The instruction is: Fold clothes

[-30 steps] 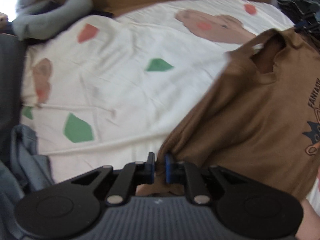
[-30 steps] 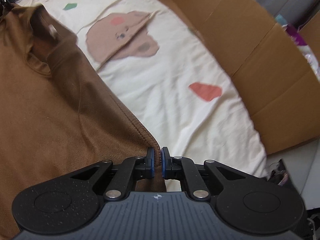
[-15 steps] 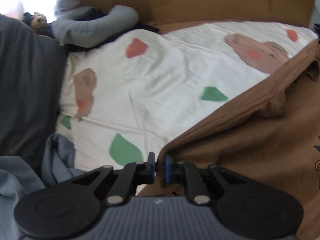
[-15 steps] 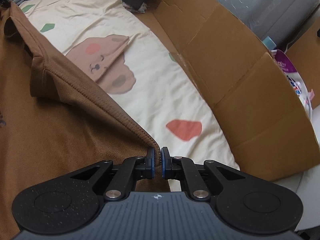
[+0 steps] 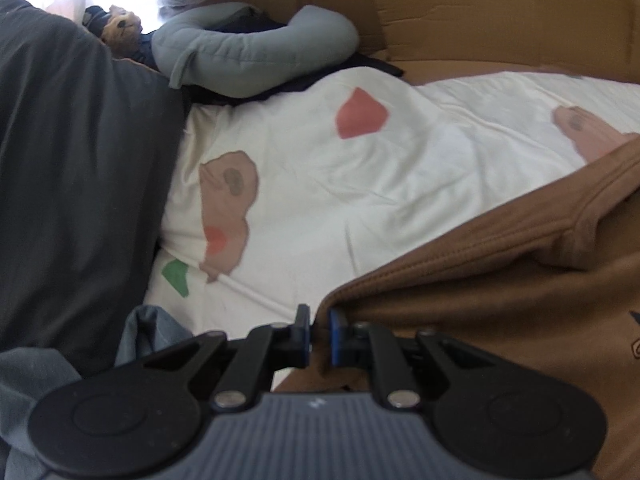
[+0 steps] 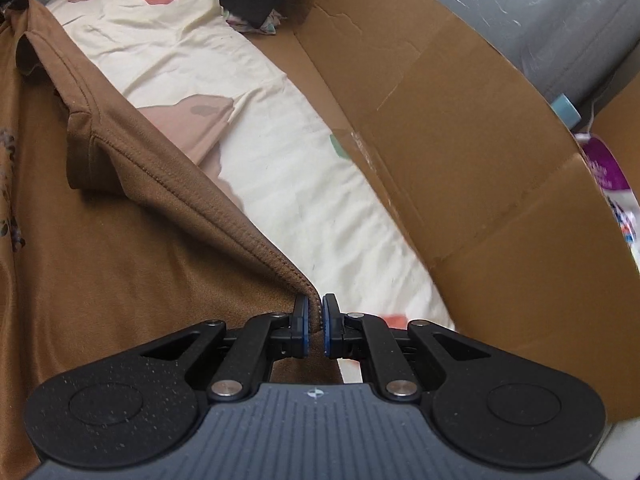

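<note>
Left tool [image 5: 319,334] and right tool [image 6: 315,330] each clamp hem corner of brown shirt [image 6: 120,248]. We find shirt stretched over patterned bed sheet [image 5: 400,184], sleeve [image 6: 86,128] unfolded; folding remains.

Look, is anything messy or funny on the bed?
Yes. The brown cotton T-shirt isn't flat: its short sleeve is bunched up. The left gripper and right gripper each pinch an edge of the shirt.

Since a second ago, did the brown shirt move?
Yes. The brown shirt slid toward the camera, uncovering more of the patterned sheet; both grippers stay clamped on its corners.
</note>
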A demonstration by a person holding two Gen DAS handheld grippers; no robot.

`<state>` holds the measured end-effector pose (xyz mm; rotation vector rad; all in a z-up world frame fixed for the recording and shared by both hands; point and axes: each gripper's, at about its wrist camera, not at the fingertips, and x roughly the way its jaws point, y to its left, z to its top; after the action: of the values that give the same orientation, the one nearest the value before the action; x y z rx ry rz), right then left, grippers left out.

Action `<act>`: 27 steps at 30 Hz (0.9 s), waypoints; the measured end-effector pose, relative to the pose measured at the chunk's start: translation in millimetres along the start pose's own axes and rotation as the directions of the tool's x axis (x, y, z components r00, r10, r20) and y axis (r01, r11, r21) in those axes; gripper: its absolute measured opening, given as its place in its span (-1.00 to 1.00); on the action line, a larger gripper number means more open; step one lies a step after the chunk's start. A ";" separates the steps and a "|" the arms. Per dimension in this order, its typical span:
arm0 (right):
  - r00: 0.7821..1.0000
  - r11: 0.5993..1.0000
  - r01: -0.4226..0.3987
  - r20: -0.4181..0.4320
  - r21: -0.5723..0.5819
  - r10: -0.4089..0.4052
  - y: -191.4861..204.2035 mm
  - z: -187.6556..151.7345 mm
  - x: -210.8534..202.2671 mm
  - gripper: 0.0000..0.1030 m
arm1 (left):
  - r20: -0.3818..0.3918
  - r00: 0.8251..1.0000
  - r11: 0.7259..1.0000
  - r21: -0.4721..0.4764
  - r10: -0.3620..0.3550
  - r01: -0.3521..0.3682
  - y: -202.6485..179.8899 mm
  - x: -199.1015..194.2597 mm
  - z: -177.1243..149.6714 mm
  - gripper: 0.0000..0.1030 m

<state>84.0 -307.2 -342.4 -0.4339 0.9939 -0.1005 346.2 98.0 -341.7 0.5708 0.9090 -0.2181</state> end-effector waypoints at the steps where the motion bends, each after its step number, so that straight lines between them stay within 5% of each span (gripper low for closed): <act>1: 1.000 1.000 0.004 0.000 -0.006 -0.004 -0.9 4.9 3.5 -0.91 | -0.004 1.000 1.000 -0.002 0.006 -0.006 0.9 5.1 3.0 -0.80; 12: 0.996 0.996 0.089 -0.033 0.014 -0.089 -22.7 41.8 47.0 -0.92 | -0.006 1.000 0.999 -0.029 0.021 -0.021 2.6 42.2 33.6 -0.80; 27: 0.992 0.994 0.060 -0.113 0.088 -0.050 -50.0 60.0 92.9 -0.91 | -0.048 0.999 0.999 -0.044 0.022 -0.025 1.1 81.4 79.9 -0.77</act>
<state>190.3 -360.0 -367.7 -0.3752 1.0826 -0.2204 450.4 59.4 -367.7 0.5472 0.9501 -0.1635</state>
